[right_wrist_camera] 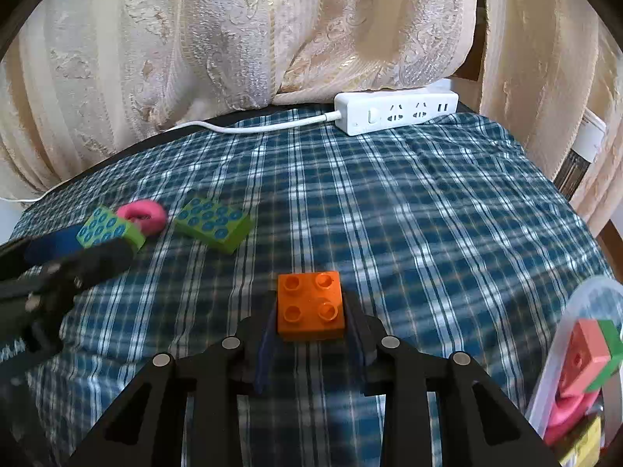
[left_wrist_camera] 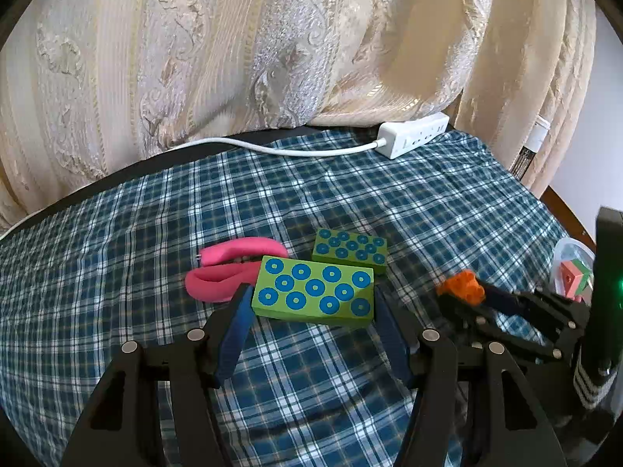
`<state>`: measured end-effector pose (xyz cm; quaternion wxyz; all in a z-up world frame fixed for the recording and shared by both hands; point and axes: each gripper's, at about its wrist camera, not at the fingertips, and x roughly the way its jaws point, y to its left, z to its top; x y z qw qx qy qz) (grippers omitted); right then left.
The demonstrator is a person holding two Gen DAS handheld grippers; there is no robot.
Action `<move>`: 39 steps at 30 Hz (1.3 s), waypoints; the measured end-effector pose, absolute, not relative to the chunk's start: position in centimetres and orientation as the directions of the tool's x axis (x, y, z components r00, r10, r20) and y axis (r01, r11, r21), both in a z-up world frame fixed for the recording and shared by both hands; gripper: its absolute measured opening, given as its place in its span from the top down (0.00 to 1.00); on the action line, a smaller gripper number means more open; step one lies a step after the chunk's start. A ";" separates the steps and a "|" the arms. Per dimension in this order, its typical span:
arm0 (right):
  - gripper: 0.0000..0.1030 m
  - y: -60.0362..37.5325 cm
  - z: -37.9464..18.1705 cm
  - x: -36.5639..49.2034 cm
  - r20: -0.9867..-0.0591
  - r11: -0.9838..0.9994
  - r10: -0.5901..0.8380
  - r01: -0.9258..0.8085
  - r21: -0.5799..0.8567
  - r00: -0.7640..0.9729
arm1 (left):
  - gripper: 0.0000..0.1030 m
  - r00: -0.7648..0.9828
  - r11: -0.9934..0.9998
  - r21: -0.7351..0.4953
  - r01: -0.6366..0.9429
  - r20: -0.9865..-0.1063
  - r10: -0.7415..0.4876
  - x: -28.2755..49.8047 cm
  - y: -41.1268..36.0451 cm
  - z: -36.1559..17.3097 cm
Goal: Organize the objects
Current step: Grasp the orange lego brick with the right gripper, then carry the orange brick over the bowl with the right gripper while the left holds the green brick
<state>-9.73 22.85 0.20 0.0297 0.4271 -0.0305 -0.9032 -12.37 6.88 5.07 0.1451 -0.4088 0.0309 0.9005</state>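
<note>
My left gripper (left_wrist_camera: 311,295) is shut on a green block with blue rings (left_wrist_camera: 315,292), its blue pads against both ends; it also shows in the right wrist view (right_wrist_camera: 107,229). A second green ringed block (left_wrist_camera: 350,250) lies just behind on the plaid cloth (left_wrist_camera: 350,194), and also shows in the right wrist view (right_wrist_camera: 213,224). A pink ring (left_wrist_camera: 229,272) lies to the left of the blocks. My right gripper (right_wrist_camera: 310,311) is shut on an orange four-stud brick (right_wrist_camera: 310,307), held above the cloth; the brick also shows in the left wrist view (left_wrist_camera: 461,287).
A clear plastic container (right_wrist_camera: 560,350) at the right holds a salmon block, a green block, a pink ring and a yellow piece. A white power strip (right_wrist_camera: 397,113) with its cable lies at the cloth's far edge, under beige curtains (right_wrist_camera: 272,39).
</note>
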 end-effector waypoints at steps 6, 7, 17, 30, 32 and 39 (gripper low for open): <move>0.67 23.1 1.9 -7.2 -0.742 -0.993 -0.106 0.033 0.112 -0.662 | 0.39 -0.629 -0.950 -0.063 -0.307 -0.735 0.252 -11.7 7.5 5.8; 0.67 23.1 2.2 -6.7 -0.736 -0.993 -0.108 0.033 0.115 -0.668 | 0.39 -0.630 -0.948 -0.064 -0.311 -0.733 0.256 -11.5 7.5 5.9; 0.67 23.8 4.6 -2.5 -0.704 -0.989 -0.119 0.023 0.144 -0.701 | 0.39 -0.643 -0.934 -0.067 -0.352 -0.708 0.293 -10.0 8.3 7.5; 0.67 28.0 6.5 3.2 -0.669 -0.979 -0.050 -0.097 0.181 -0.742 | 0.39 -0.651 -0.907 -0.064 -0.417 -0.675 0.347 -7.4 9.9 9.0; 0.67 28.8 6.8 4.0 -0.664 -0.976 -0.028 -0.124 0.180 -0.747 | 0.39 -0.651 -0.903 -0.063 -0.425 -0.671 0.354 -7.1 10.1 9.2; 0.67 32.2 7.5 6.5 -0.649 -0.959 0.059 -0.222 0.173 -0.759 | 0.39 -0.653 -0.891 -0.057 -0.451 -0.660 0.372 -6.1 10.7 9.8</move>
